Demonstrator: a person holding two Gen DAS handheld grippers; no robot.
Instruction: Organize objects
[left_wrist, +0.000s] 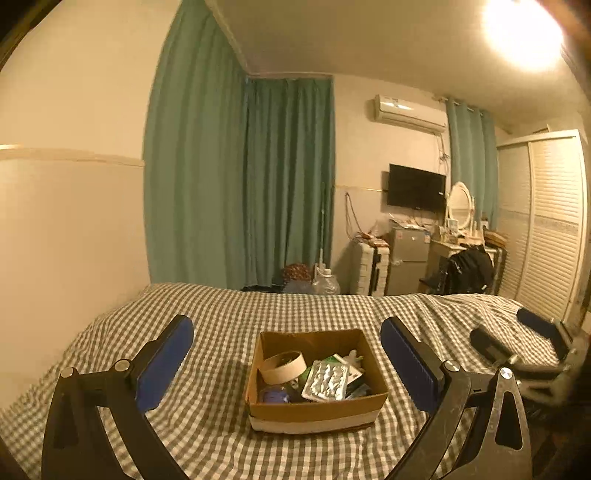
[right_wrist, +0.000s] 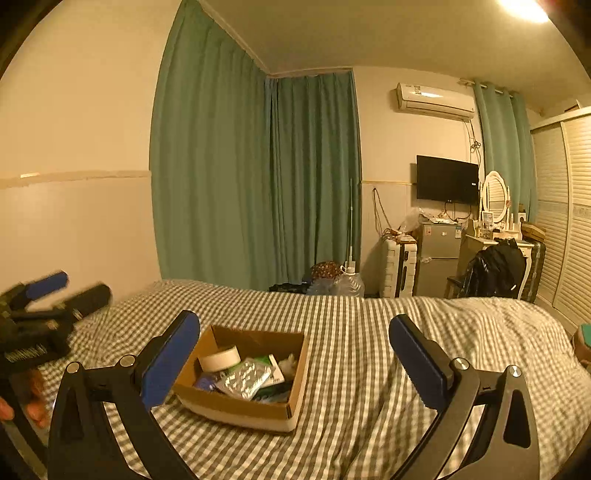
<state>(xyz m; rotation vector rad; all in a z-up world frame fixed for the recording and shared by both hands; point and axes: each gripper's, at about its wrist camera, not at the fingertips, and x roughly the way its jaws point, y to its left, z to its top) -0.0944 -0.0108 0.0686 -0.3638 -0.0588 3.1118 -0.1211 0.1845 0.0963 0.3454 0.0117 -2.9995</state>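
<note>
Here, the cardboard box (left_wrist: 317, 408) is sitting on the checked bedspread (left_wrist: 221, 310), holding a tape roll (left_wrist: 282, 366) and a foil blister pack (left_wrist: 327, 380). The left gripper (left_wrist: 287, 363) and right gripper (right_wrist: 294, 363) are both hovering wide apart, gripping nothing.

green curtains (left_wrist: 240, 177), wall tv (left_wrist: 416, 191), air conditioner (left_wrist: 408, 113), checked bed (left_wrist: 221, 325), ceiling light (left_wrist: 524, 33).
</note>
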